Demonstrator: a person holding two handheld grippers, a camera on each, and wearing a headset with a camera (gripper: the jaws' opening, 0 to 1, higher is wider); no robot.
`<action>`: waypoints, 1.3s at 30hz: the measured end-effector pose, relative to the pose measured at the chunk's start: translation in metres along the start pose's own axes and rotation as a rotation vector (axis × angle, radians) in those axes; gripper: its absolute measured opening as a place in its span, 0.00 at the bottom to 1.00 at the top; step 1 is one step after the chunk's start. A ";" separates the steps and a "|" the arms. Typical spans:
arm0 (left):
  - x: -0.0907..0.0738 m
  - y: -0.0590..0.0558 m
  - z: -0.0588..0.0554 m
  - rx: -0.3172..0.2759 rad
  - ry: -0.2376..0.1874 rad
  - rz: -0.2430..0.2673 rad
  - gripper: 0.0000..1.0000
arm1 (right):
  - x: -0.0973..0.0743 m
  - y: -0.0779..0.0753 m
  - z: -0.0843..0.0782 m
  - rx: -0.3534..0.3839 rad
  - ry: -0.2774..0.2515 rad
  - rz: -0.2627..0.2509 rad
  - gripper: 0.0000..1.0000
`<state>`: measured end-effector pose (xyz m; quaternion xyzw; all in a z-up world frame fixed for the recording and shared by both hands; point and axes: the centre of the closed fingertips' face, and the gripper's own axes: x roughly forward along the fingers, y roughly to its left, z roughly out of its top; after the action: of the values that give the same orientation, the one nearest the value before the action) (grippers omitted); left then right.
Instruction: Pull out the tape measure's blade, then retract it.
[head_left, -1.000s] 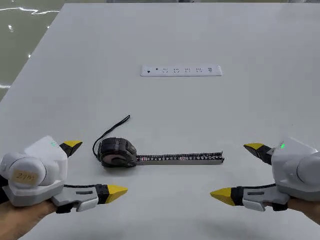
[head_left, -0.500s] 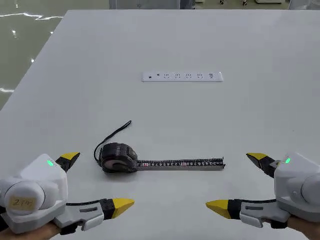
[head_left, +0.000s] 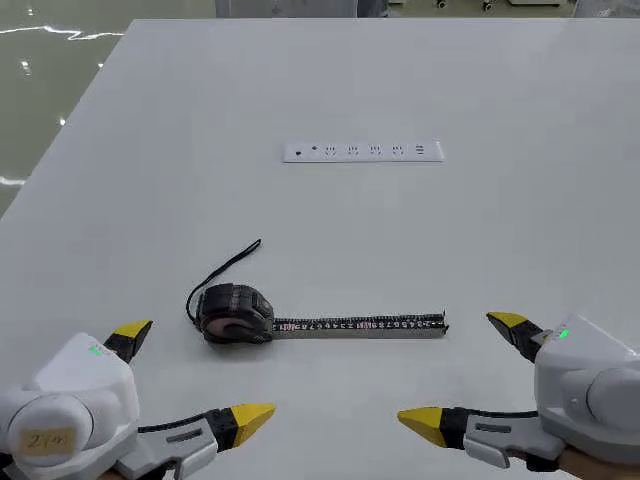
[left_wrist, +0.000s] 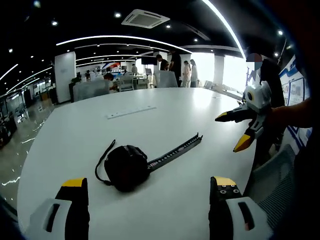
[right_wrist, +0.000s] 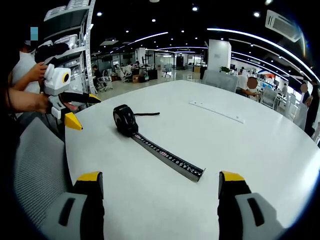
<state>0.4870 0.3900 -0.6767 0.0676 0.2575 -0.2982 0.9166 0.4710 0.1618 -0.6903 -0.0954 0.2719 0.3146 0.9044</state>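
Wide white surface, a power strip at the far side. The gripper views take in an open office, strip lights overhead, people beyond. The tape measure lies toward the near edge, case on the left, blade out and running straight right, seemingly flat on the surface. Left gripper and right gripper hover nearer the person, one toward each end, fingers wide apart, holding nothing.
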 end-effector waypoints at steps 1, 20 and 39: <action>0.000 0.002 -0.001 -0.009 0.004 0.009 0.99 | 0.000 0.000 0.000 0.005 -0.002 -0.003 0.98; -0.003 0.002 -0.003 -0.070 0.001 0.077 0.98 | -0.003 0.005 -0.004 0.013 0.003 -0.013 0.97; 0.003 0.003 0.004 -0.102 -0.015 0.143 0.98 | -0.002 0.000 -0.009 0.000 0.025 0.018 0.94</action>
<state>0.4925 0.3903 -0.6752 0.0367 0.2602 -0.2191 0.9397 0.4659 0.1573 -0.6964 -0.0970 0.2839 0.3217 0.8980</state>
